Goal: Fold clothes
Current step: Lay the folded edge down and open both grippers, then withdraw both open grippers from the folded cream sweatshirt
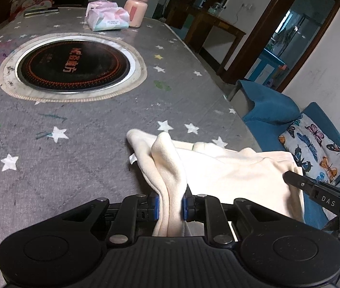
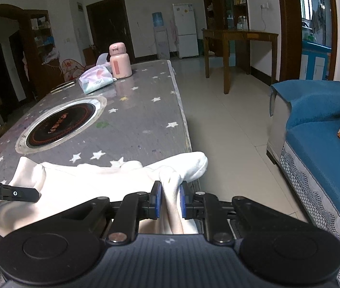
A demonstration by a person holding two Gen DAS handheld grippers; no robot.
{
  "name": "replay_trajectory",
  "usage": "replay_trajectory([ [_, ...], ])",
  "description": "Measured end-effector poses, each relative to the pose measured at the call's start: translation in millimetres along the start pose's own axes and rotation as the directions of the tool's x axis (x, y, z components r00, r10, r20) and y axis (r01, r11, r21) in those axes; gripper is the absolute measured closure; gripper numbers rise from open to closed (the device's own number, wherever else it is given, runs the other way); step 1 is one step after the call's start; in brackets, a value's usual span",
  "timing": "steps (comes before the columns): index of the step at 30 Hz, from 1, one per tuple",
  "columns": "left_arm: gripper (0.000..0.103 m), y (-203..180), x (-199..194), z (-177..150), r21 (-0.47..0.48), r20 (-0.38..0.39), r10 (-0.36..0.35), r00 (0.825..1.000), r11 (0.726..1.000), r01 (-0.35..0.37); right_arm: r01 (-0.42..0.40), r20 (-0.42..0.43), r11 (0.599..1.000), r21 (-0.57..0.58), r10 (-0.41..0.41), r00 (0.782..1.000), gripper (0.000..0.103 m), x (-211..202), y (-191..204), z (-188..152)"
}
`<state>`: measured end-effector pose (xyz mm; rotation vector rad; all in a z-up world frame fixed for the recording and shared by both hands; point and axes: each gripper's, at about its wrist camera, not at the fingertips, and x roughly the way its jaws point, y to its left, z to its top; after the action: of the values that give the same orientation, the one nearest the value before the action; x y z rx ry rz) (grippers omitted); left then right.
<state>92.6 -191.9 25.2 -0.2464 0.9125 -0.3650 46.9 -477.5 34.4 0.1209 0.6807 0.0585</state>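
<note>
Nearest the left camera, the left tool (image 1: 170, 202) is clamped on a bunched fold of the cream garment (image 1: 230, 168), its blue pads (image 1: 156, 208) pressed against the cloth from either side. The right tool (image 2: 170, 200) is likewise clamped on a gathered wad at the garment's other end, near the table's right edge. Holding two ends at once looks meant to keep the cloth stretched between them, so that it can be laid flat or carried over into a fold (which of the two I cannot tell from here).

The garment itself lies along the near edge of the table (image 1: 73, 144), partly draped over it, with one rounded end poking out past the right tool's pads.

Beyond it the star-printed cover is bare up to the round cooktop (image 1: 73, 68) set into the surface; that inset sits well apart from the cloth and should not hinder a fold. Farther still stand a tissue pack (image 1: 107, 19) and a pink bottle (image 1: 136, 8), just beside each other at the far end. A blue sofa (image 2: 321, 124) flanks the right side.
</note>
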Motion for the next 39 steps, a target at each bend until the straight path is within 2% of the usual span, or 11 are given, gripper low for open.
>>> replay_trajectory([
  [4,0.08,1.6,0.5,-1.7,0.002,-0.004,0.009,1.0,1.0,-0.009,0.006,-0.016,1.0,-0.005,-0.006,1.0,0.087,4.9,-0.7,-3.4],
  [8,0.074,2.3,-0.1,-2.3,0.006,-0.001,0.024,1.0,1.0,-0.024,0.017,-0.025,1.0,-0.007,-0.017,1.0,0.079,7.1,-1.6,-5.8],
  [11,0.073,2.4,-1.0,-3.6,0.011,0.002,0.029,1.0,1.0,-0.029,0.023,-0.03,1.0,-0.01,-0.024,0.999,0.078,7.7,-1.8,-8.0],
  [16,0.063,1.3,-2.7,-4.1,0.021,0.01,0.054,0.998,0.998,-0.055,0.037,-0.025,0.999,-0.021,-0.038,0.999,0.075,4.4,-0.7,-11.0],
  [18,0.058,1.8,-3.6,-4.1,0.024,0.013,0.068,0.998,0.997,-0.068,0.046,-0.02,0.999,-0.028,-0.047,0.999,0.063,2.2,1.1,-11.9],
  [22,0.053,0.0,-6.9,-7.2,0.059,0.031,0.087,0.996,0.994,-0.089,0.053,-0.004,0.997,-0.049,-0.053,0.999,0.056,-3.9,6.9,-13.0],
  [23,0.052,-1.3,-8.0,-8.8,0.073,0.037,0.094,0.995,0.993,-0.097,0.05,0.0,0.997,-0.053,-0.051,0.999,0.049,-5.5,8.6,-13.3],
  [24,0.049,-2.4,-9.2,-10.6,0.086,0.043,0.101,0.994,0.991,-0.104,0.048,0.003,0.997,-0.056,-0.048,0.999,0.047,-7.1,10.4,-13.7],
  [30,0.039,-7.5,-16.0,-23.2,0.159,0.067,0.13,0.989,0.978,-0.139,0.009,0.017,0.994,-0.109,-0.007,1.0,0.035,-19.2,31.4,-19.7],
  [39,0.026,-14.0,-26.1,-37.9,0.219,0.109,0.167,0.98,0.958,-0.187,-0.037,-0.011,0.988,-0.149,0.036,0.999,0.023,-23.6,56.5,-36.0],
])
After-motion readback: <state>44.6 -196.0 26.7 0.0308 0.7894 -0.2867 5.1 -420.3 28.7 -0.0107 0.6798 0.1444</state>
